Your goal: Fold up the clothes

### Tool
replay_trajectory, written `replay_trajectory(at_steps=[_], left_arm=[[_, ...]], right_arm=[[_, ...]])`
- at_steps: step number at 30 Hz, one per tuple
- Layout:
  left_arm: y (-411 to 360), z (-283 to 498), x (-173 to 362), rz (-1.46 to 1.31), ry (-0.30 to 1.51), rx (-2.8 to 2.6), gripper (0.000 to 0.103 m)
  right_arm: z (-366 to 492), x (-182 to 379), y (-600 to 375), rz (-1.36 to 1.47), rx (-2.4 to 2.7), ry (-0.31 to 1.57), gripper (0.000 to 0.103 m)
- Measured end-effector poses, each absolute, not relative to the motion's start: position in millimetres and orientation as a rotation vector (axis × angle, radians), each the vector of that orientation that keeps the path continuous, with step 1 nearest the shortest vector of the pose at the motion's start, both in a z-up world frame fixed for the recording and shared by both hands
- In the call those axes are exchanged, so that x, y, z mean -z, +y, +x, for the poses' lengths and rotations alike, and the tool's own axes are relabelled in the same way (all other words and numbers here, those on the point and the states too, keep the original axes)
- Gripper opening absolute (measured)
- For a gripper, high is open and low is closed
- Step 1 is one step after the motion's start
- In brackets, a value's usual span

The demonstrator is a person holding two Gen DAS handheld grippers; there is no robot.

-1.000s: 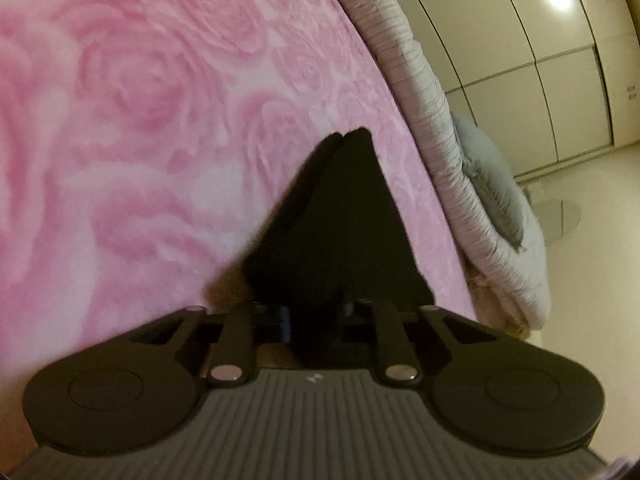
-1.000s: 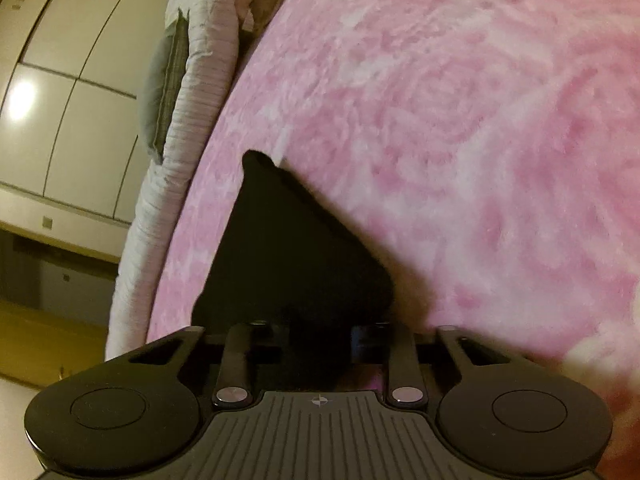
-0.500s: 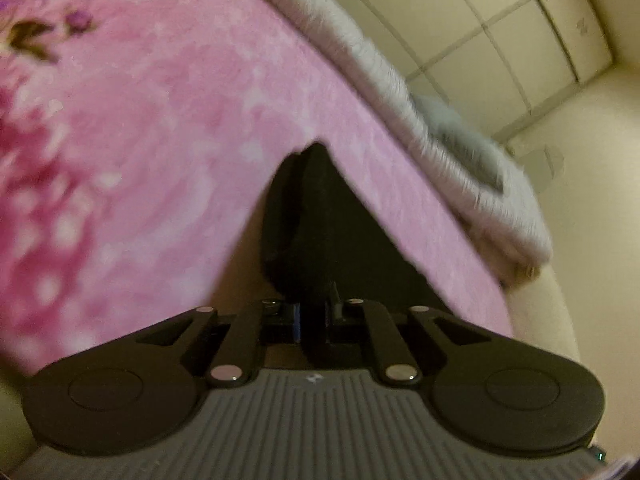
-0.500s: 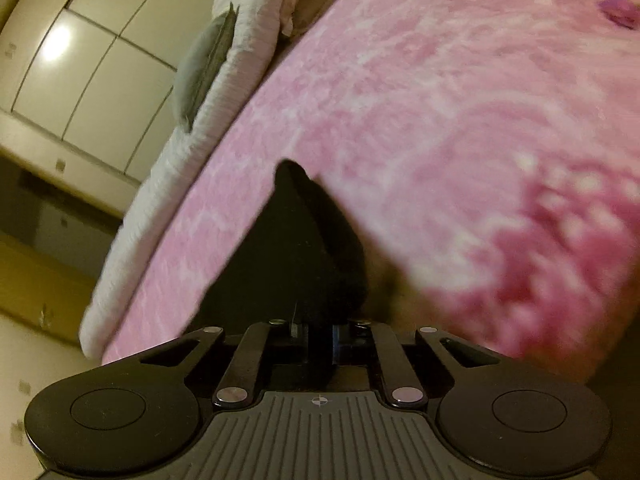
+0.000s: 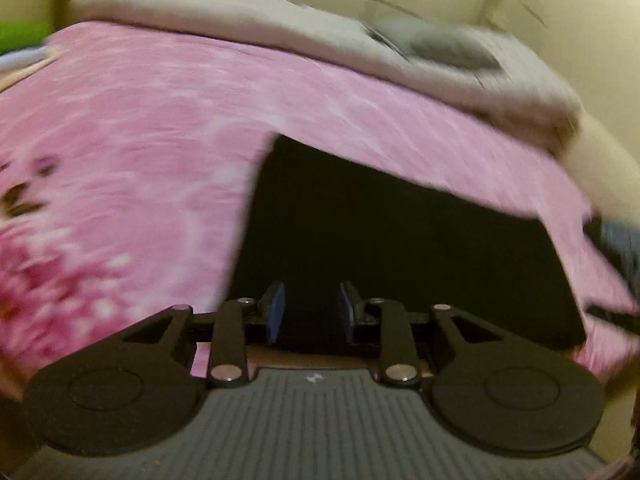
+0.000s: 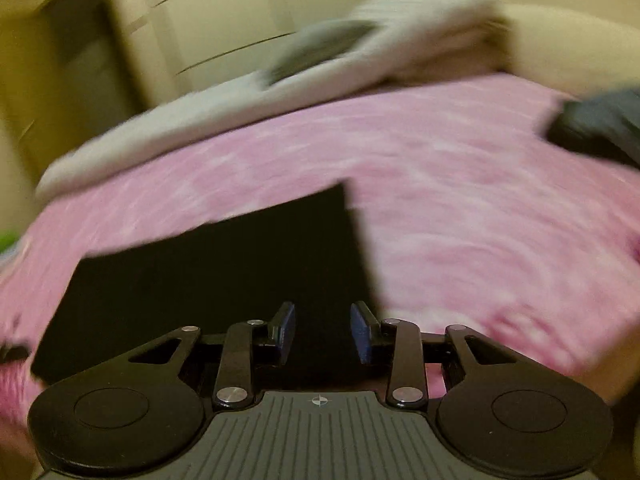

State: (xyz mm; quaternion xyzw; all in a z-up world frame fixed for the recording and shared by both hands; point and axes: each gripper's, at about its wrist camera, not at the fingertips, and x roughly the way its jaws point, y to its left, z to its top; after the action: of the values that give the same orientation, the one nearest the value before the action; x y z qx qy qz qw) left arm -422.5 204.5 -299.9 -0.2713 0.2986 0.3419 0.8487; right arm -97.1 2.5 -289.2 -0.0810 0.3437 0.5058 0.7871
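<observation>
A black folded garment (image 5: pixel 400 240) lies flat on the pink floral blanket (image 5: pixel 140 140); it also shows in the right wrist view (image 6: pixel 220 264). My left gripper (image 5: pixel 310 308) is open just above the garment's near edge, toward its left side, with nothing between the blue pads (image 5: pixel 276 310). My right gripper (image 6: pixel 323 330) is open over the garment's near edge by its right corner, empty. Both views are motion-blurred.
A rolled whitish quilt (image 5: pixel 320 36) with a grey pillow (image 5: pixel 448 44) runs along the bed's far side; both also appear in the right wrist view (image 6: pixel 224 108). A dark grey cloth (image 6: pixel 600 128) lies at the right. Cream wardrobe doors (image 6: pixel 224 20) stand behind.
Both grippers have opened and let go of the black garment, which now lies flat on the blanket. Both cameras have swung up to level with the bed.
</observation>
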Motion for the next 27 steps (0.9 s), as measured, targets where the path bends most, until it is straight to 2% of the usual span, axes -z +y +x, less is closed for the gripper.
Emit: replay_trajectory(at_steps=[3,4,5,7,9,10,15,21,23,25,27], left_arm=[[207,-396,326,-0.533,0.675,-0.708,0.025],[210,-394,333,-0.494,0.671,-0.722,0.031],[215,-395,335,-0.477,0.671,-0.721,0.031],[234,-401,334,-0.501,0.674,-0.738,0.029],[254,-402,326,-0.515,0.689,-0.764,0.021],[265,-398,321,-0.521,0.689,-0.767,0.013],[288,-350,301,-0.43,0.691,-0.708,0.017],[301,-287,325,-0.309,0.77,-0.678,0.017],[312,-284,336,-0.302,0.769,-0.697,0.021],[326,-291,338,-0.331,0.749,-0.695,0.019],[339,-299,339,-0.36,0.729,-0.694,0.011]], right_arm=[[-111,311,34,-0.284,-1.151,0.73,0.035],[-108,323,40,-0.32,-1.141,0.725,0.035],[-103,329,38,-0.324,-1.121,0.706,0.035],[-88,336,34,-0.317,-1.084,0.702,0.035],[-69,328,28,-0.254,-1.097,0.788,0.034],[-65,321,33,-0.243,-1.095,0.812,0.034],[-67,291,94,-0.351,-1.183,0.678,0.034],[-112,316,189,-0.53,-1.394,0.607,0.034],[-113,331,198,-0.59,-1.379,0.576,0.034],[-102,345,200,-0.621,-1.339,0.526,0.035],[-71,348,194,-0.553,-1.309,0.585,0.036]])
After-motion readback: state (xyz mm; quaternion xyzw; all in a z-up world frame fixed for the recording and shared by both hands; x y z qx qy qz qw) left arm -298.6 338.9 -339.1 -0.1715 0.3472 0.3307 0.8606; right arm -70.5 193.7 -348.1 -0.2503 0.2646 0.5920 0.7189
